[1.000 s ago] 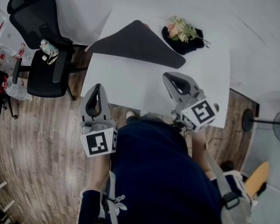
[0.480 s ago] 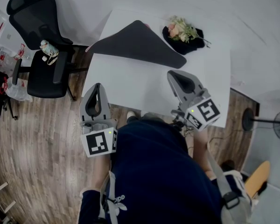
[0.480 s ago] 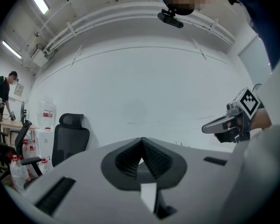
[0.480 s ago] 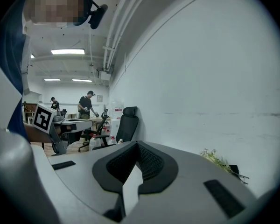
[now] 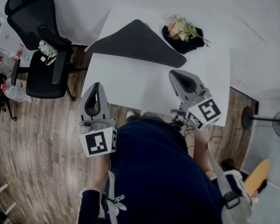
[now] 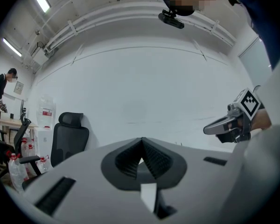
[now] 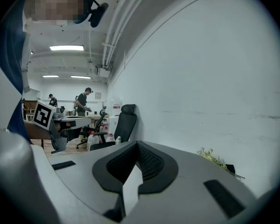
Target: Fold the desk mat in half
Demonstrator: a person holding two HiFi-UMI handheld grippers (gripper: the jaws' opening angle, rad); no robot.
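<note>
While we stood at the near edge of the table (image 5: 130,85), we held both tools well apart from the mat (image 5: 135,43). The left gripper (image 5: 97,87) had its jaws together, with nothing between them. The right gripper (image 5: 175,74) was closed in the same way and also empty. The dark mat lay on the far left part of the table, near the flowers (image 5: 181,29), and one corner reached over the left edge.

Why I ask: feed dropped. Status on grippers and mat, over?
Left gripper, right gripper shut, empty. Desk mat on table far side, untouched. Flowers beside it, not on it.
</note>
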